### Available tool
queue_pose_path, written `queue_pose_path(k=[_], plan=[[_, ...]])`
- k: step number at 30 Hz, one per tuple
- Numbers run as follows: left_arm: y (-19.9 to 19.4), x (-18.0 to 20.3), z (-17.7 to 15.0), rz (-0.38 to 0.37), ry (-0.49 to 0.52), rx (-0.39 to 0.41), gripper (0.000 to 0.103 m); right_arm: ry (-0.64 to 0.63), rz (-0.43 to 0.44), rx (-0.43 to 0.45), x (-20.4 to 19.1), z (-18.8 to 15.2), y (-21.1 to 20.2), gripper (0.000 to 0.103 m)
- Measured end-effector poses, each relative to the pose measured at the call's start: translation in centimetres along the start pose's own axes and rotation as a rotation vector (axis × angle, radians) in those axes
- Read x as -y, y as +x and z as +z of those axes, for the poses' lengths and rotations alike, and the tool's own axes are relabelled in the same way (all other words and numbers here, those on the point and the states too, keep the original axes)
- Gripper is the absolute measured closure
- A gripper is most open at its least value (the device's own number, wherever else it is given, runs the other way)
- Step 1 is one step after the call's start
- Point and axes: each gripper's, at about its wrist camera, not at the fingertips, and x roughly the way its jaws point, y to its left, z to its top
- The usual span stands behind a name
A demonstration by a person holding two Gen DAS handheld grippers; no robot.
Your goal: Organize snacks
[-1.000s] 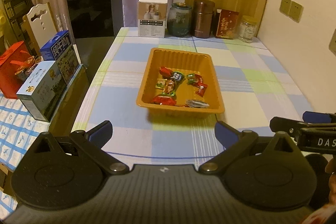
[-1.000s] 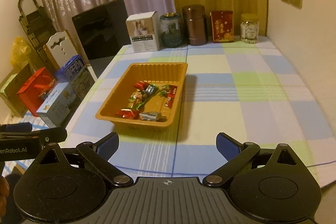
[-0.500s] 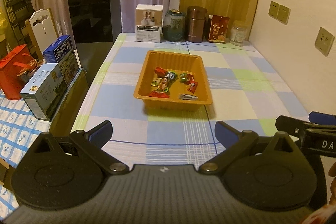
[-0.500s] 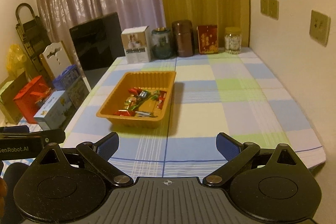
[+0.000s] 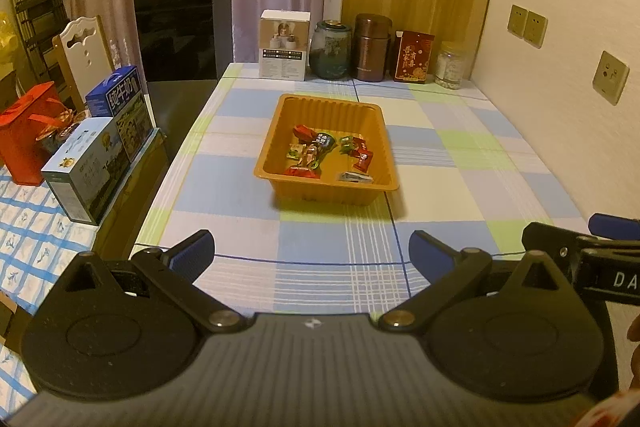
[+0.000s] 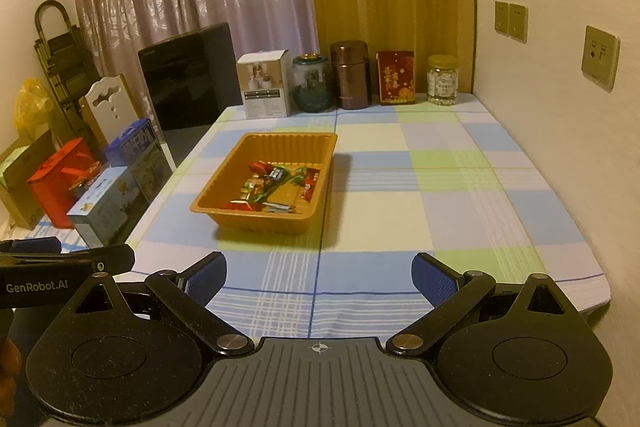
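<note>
Left wrist view: the orange tray (image 5: 326, 183) sits mid-frame on the checked worktop (image 5: 460, 163), smaller and farther up the frame than a second ago; more of the near cloth shows below it.
Right wrist view: the same tray (image 6: 256, 219) lies left of centre, also smaller than before, and the worktop's right edge (image 6: 560, 251) and near corner have come into frame.
Left gripper (image 5: 312, 254): jaws spread wide, nothing between them, low in the frame over the near worktop edge, as wide as before.
Right gripper (image 6: 320, 277): jaws spread wide and empty, unchanged in spread, well apart from the tray.
Tray contents: wrapped snacks (image 5: 330, 157) in red, green and silver wrappers, clustered in the near half of the tray; the far half is bare. Their arrangement matches the earlier frames.
Back row, upper centre: white box (image 5: 285, 50), glass jar (image 5: 333, 50), brown canister (image 5: 372, 47), red packet (image 5: 413, 57), small clear jar (image 5: 450, 66), standing side by side at the far worktop edge.
Left of frame: milk cartons (image 5: 98, 151) and a red gift bag (image 5: 26, 133) on a separate surface.
</note>
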Motion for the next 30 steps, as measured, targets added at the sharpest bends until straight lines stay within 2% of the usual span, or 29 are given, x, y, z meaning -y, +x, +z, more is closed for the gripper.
queue_pose_path(k=[30], plan=[[0.45, -0.02, -0.47, -0.005, -0.01, -0.006, 0.0, 0.001, -0.001, -0.006, 0.31, -0.39, 0.41, 0.005]])
